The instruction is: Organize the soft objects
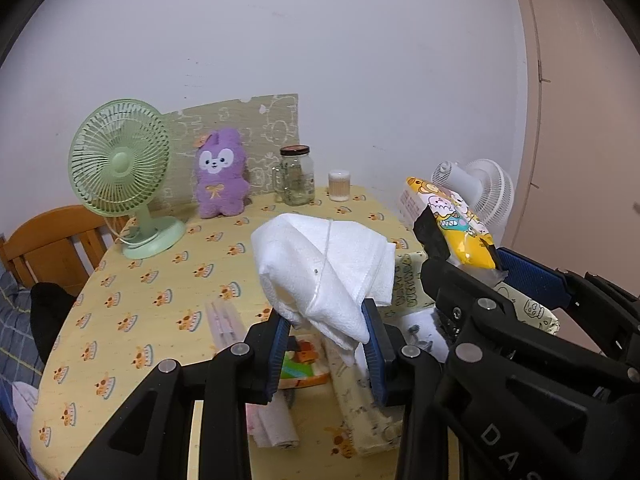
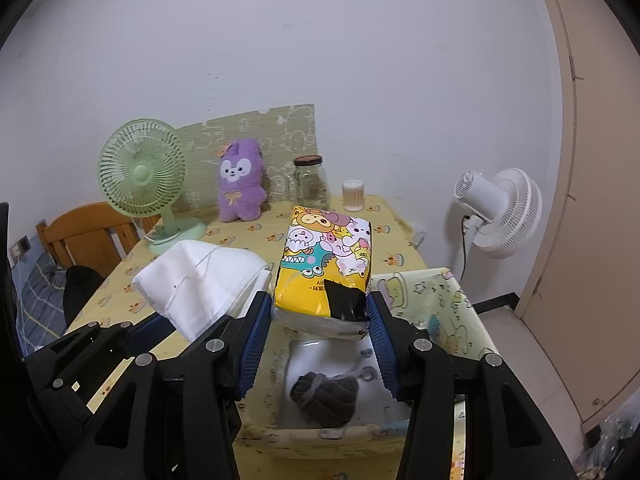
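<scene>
My left gripper [image 1: 329, 322] is shut on a white folded towel [image 1: 324, 268] and holds it above the table; the towel also shows in the right wrist view [image 2: 204, 284]. My right gripper [image 2: 318, 314] is shut on a yellow cartoon-printed tissue pack [image 2: 326, 260], held over a fabric storage box [image 2: 448, 300]. The pack also shows in the left wrist view [image 1: 456, 220]. Inside the box lie a grey knitted item [image 2: 324, 398] and a white cloth. A purple plush bunny [image 1: 220, 180] stands at the back of the table, also seen in the right wrist view [image 2: 240, 184].
A green desk fan [image 1: 120, 168], a glass jar [image 1: 296, 176] and a cotton-swab cup [image 1: 339, 186] stand at the back of the yellow tablecloth [image 1: 132, 300]. A white fan [image 2: 500, 212] stands right of the table. A wooden chair [image 1: 52, 244] is at left. Small cloths [image 1: 272, 420] lie below the left gripper.
</scene>
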Demonstrator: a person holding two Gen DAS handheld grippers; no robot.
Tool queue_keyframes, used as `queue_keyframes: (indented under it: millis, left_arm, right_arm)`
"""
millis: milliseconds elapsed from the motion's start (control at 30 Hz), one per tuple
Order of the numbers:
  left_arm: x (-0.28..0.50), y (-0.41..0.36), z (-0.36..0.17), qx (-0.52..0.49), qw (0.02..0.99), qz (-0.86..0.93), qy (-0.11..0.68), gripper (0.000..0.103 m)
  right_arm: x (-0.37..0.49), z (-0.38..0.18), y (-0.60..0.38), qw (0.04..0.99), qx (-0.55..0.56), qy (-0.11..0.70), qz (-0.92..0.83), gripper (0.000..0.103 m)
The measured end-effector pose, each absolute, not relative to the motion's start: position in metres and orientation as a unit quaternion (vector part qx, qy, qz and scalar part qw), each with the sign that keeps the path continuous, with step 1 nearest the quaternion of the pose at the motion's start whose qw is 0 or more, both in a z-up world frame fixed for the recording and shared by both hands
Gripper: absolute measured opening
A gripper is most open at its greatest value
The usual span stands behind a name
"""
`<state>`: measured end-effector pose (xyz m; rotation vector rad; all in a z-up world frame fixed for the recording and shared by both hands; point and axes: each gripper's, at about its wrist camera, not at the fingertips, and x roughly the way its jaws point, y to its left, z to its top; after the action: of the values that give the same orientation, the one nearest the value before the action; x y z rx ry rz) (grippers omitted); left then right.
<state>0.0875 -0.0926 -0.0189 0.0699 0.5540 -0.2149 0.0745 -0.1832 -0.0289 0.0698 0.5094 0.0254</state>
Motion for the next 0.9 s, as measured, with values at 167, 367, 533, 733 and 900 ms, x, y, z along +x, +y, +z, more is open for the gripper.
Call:
queue_keyframes:
  millis: [167, 367, 533, 733, 900]
  left_arm:
    - [0.089, -0.104, -0.02, 0.037, 0.955, -0.113, 0.271, 0.035]
    - [0.095, -0.119, -0.023, 0.042, 0.952, -0.128, 0.275, 0.035]
    - [0.101, -0.13, -0.029, 0.048, 0.947, -0.138, 0.285, 0.036]
    - [0.109, -0.145, -0.039, 0.056, 0.94, -0.15, 0.3, 0.037]
    - [0.116, -0.155, -0.047, 0.065, 0.933, -0.161, 0.314, 0.043]
  right_arm:
    - [0.076, -0.031, -0.195, 0.967, 0.036, 0.253, 0.003, 0.052]
    - [0.08, -0.035, -0.208, 0.966, 0.038, 0.254, -0.01, 0.052]
    - [0.084, -0.041, -0.221, 0.964, 0.042, 0.261, -0.021, 0.052]
    - [0.087, -0.051, -0.234, 0.96, 0.048, 0.272, -0.034, 0.052]
    - [0.092, -0.06, -0.243, 0.957, 0.053, 0.283, -0.045, 0.052]
